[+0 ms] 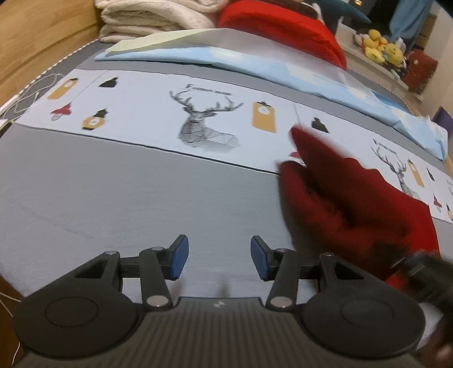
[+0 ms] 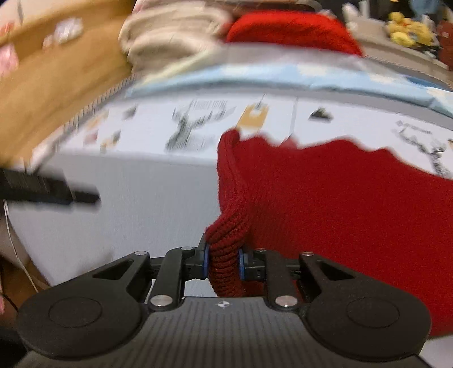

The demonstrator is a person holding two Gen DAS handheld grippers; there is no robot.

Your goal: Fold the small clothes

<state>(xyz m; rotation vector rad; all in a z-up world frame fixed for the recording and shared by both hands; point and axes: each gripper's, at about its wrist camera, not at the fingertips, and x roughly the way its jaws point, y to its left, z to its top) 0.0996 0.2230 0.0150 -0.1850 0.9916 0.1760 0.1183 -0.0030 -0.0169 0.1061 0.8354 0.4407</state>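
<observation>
A dark red knitted garment (image 2: 339,198) hangs and drapes over the grey bed sheet (image 2: 141,203). My right gripper (image 2: 223,261) is shut on its ribbed edge, which bunches between the blue pads. In the left wrist view the same red garment (image 1: 354,203) is at the right, blurred, with the right gripper (image 1: 424,271) dark at its lower end. My left gripper (image 1: 219,256) is open and empty over bare grey sheet (image 1: 113,198), left of the garment. It shows as a dark blurred bar in the right wrist view (image 2: 51,189).
A pale band printed with deer and lanterns (image 1: 198,119) crosses the bed. Behind it lie a light blue folded cover (image 1: 254,62), a cream blanket stack (image 1: 147,19) and a bright red cushion (image 1: 283,25). A wooden bed frame (image 1: 42,42) runs along the left. Yellow plush toys (image 1: 382,48) sit far right.
</observation>
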